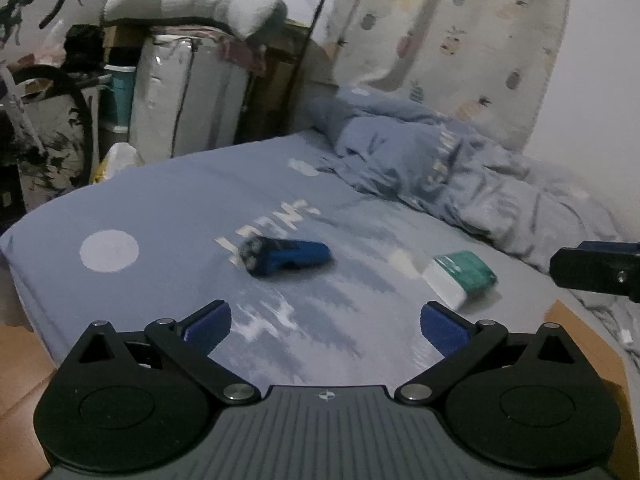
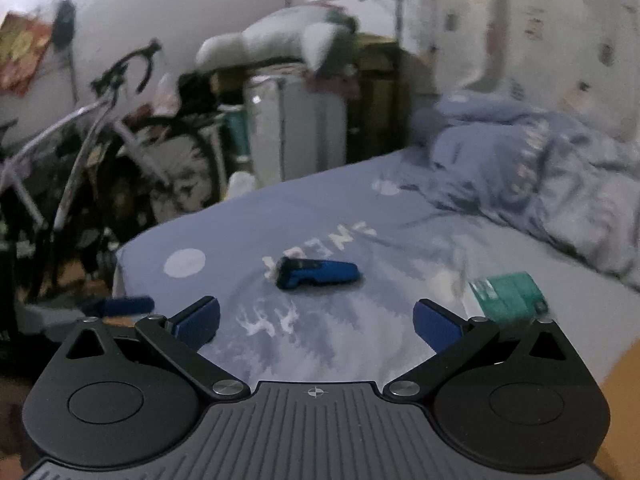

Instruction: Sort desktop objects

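A blue electric shaver [image 1: 286,255] lies on its side on the blue bed sheet [image 1: 168,208], its round heads to the left. A green and white box [image 1: 460,274] lies to its right. My left gripper [image 1: 325,322] is open and empty, held above the sheet in front of the shaver. My right gripper [image 2: 316,320] is open and empty too, short of the shaver [image 2: 316,273], with the green box [image 2: 508,294] just beyond its right finger. A part of the right gripper [image 1: 596,268] shows at the right edge of the left wrist view.
A crumpled blue duvet [image 1: 460,168] is heaped at the back right of the bed. Brown cardboard [image 1: 584,344] lies at the near right. A bicycle [image 2: 92,152], stacked bags [image 1: 188,92] and a pillow [image 1: 200,0] stand beyond the bed's left side.
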Motion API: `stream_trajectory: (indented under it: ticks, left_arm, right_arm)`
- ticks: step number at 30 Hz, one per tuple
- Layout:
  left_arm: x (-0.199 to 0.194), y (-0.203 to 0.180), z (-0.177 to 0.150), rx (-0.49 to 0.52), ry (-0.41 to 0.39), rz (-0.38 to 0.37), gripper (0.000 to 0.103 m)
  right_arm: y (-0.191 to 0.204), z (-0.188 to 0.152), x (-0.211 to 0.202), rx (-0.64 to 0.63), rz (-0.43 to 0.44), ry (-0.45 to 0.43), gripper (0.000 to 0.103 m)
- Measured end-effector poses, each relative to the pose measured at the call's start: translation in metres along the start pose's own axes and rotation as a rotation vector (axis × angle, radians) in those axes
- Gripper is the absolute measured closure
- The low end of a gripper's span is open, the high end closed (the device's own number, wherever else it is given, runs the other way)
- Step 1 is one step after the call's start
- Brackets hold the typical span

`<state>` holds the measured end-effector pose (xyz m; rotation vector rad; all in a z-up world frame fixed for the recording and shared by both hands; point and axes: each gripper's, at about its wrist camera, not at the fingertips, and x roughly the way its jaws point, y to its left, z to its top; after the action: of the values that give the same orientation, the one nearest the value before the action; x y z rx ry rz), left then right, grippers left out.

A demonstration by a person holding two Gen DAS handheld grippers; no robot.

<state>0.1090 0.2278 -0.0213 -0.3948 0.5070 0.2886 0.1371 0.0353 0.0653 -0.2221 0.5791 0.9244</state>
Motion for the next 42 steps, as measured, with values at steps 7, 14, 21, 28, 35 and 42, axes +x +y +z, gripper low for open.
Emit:
stream_trajectory:
  ticks: [7,14,21,28,35,42]
  left_arm:
    - [0.047,0.032,0.027,-0.032,0.011,0.024,0.000]
    - [0.091,0.058,0.035,-0.042,0.041,0.043,0.000]
    - [0.134,0.067,0.029,-0.007,0.092,0.052,0.000]
    - [0.170,0.077,0.024,0.012,0.130,-0.098,0.000]
    - [0.209,0.101,0.027,-0.167,0.180,-0.152,0.000]
    - [0.225,0.105,0.026,-0.253,0.160,-0.160,0.000]
  right_arm:
    - [-0.015,0.024,0.075,-0.042,0.060,0.087,0.000]
    - [-0.030,0.044,0.149,-0.096,0.106,0.174,0.000]
    - [-0.044,0.065,0.223,-0.150,0.152,0.262,0.000]
    - [-0.059,0.082,0.287,-0.148,0.200,0.329,0.000]
    - [-0.076,0.092,0.321,0.019,0.256,0.339,0.009]
    - [-0.093,0.101,0.356,0.186,0.311,0.347,0.022]
